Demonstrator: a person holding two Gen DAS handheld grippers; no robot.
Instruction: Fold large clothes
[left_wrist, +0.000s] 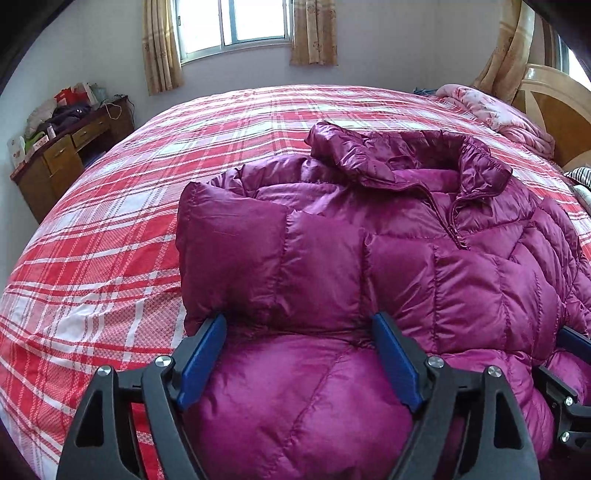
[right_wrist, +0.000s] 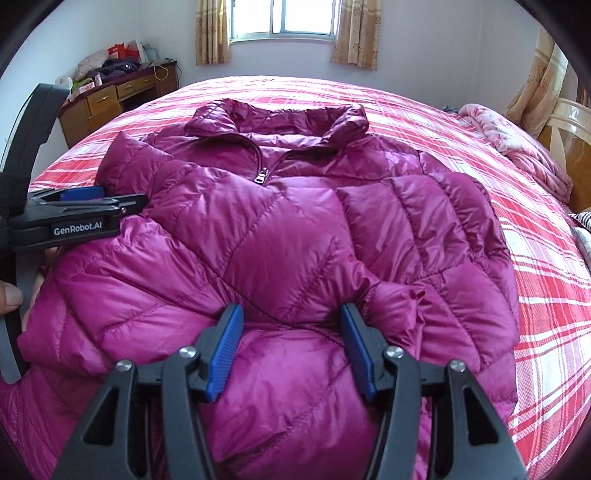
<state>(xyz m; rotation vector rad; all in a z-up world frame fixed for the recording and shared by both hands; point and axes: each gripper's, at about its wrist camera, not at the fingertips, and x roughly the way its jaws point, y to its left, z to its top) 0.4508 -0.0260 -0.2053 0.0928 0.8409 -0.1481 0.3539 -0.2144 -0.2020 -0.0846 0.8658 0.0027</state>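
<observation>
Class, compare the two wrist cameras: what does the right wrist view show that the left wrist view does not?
Only the right wrist view shows the left gripper from the side, with a hand holding it, and the zip pull face on. Only the left wrist view shows the wooden headboard clearly. Both show the purple jacket, checked bedspread, desk and window.

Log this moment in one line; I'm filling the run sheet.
item: magenta quilted puffer jacket, sleeves folded in | surface: red plaid bed cover | left claw: open | right claw: astride hem
</observation>
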